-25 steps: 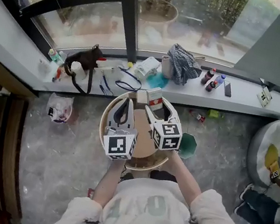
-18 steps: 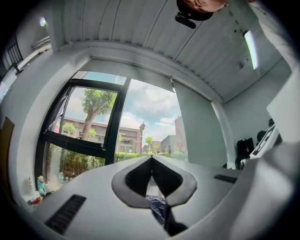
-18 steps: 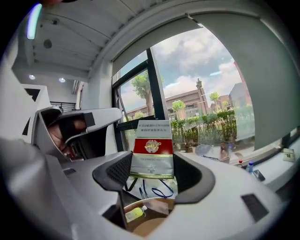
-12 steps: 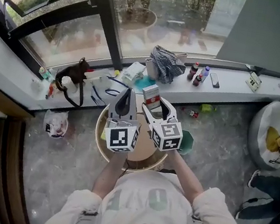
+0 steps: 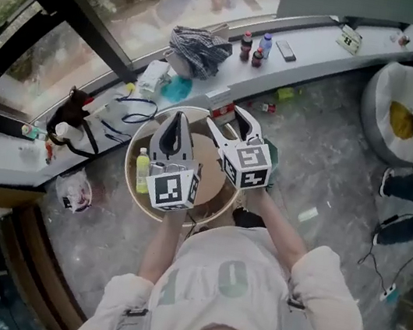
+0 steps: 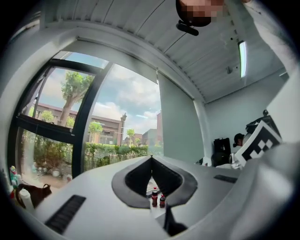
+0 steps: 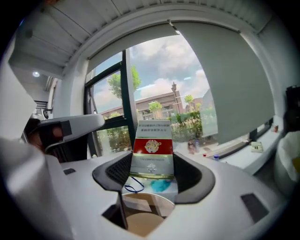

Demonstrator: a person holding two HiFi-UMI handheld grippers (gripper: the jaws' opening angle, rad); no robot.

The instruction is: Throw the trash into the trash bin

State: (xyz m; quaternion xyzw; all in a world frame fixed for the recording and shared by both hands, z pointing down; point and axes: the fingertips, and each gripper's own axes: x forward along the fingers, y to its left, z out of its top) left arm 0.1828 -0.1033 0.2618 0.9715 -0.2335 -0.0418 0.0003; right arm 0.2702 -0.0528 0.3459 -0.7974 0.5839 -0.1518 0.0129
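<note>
Only the right gripper view showed the box [image 7: 152,145] plainly: a white top panel with small print, a red band with a gold emblem, and a silvery lower part. It stood upright between the jaws of the right gripper [image 7: 152,161], whose dark pads pressed on its 2 sides, so that gripper was clamped wide on the box. In the head view the same box [image 5: 222,112] was only a small red and white patch between the spread jaws of the right gripper [image 5: 229,117], held above the window-side rim of the round table [image 5: 127,174]. The left gripper view showed the jaws of the left gripper [image 6: 151,159] closed tip to tip with nothing between them. Through the small opening under the tips it also showed 2 dark bottles [image 6: 154,197] with red caps. The head view placed those bottles [image 5: 246,47] on the window ledge [image 5: 324,39] beyond the round table, next to a checked cloth [image 5: 200,44]. There the left gripper [image 5: 173,119] hung over the middle of the round table, just beside the right one. The round table had a raised rim, and a yellow bottle [image 5: 142,171] lay inside it near its left edge. Its tan top [image 7: 140,225] appeared under the jaws in the right gripper view. Well apart from the round table, to its far right, a white sack-like container [image 5: 387,81] stood on the floor with something yellow [image 5: 402,120] in it. Neither gripper view showed it clearly.
</note>
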